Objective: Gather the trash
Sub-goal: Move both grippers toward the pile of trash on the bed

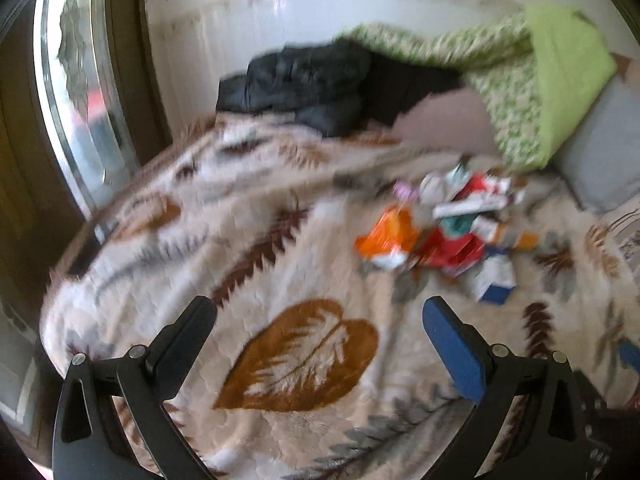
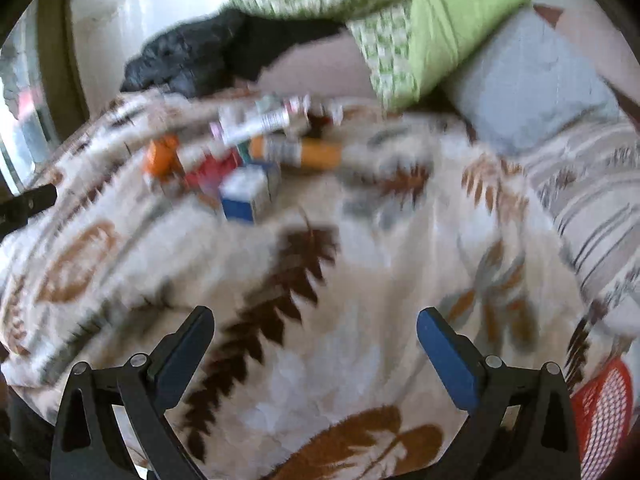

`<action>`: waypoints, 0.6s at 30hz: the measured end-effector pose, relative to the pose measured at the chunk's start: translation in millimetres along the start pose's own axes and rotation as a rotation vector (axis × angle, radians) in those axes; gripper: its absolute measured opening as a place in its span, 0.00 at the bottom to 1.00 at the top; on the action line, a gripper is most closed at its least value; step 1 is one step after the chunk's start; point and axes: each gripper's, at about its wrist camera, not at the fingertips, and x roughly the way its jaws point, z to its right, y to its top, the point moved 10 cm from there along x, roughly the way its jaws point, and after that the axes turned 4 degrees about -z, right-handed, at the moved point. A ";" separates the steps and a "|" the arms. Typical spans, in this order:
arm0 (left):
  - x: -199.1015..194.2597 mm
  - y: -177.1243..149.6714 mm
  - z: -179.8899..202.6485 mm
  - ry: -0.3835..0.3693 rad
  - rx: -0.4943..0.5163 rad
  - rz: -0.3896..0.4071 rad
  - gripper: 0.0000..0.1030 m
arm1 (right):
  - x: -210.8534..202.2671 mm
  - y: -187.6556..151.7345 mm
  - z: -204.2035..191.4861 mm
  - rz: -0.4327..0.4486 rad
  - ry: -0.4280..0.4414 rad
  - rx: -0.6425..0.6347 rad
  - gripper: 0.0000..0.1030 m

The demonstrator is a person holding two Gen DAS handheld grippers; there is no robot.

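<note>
Left wrist view is showing a bed (image 1: 132, 264) lying under a cream blanket (image 1: 280, 240) printed with brown and grey leaves, filling most of the frame. Behind it, against the white wall, a green patterned quilt (image 1: 520, 80) is sitting bunched beside a black jacket (image 1: 304, 80), with a grey pillow (image 1: 600, 148) lying at the right. A mirror (image 1: 76, 80) in a brown frame is standing at the left edge. In the right wrist view a red mesh basket (image 2: 604, 412) is showing at the lower right, off the edge of the blanket. The trash pile (image 1: 444, 228) is resting on the blanket toward the far right side of the bed, near the quilt: orange and red wrappers, white cartons, and a blue-and-white box (image 2: 244, 196) sitting nearest the cameras. Motion blur is smearing every label, so no writing or brand is readable. The left hand-held gripper (image 1: 320, 316) is hovering above the blanket with its jaws spread wide and nothing between them. The right hand-held gripper (image 2: 316, 324) is likewise gaping wide and carrying nothing, well short of the pile.
</note>
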 end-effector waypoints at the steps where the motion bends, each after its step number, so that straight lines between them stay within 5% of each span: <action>1: -10.2 3.8 3.0 -0.012 0.001 0.021 1.00 | -11.6 11.7 -1.6 0.034 0.005 -0.004 0.99; 8: -60.5 23.3 -1.0 -0.008 -0.028 0.089 1.00 | -81.5 58.8 0.6 0.284 -0.042 -0.021 0.99; 18: -70.8 17.3 -7.8 0.005 -0.028 0.085 1.00 | -91.1 54.6 -7.1 0.277 0.012 -0.040 0.99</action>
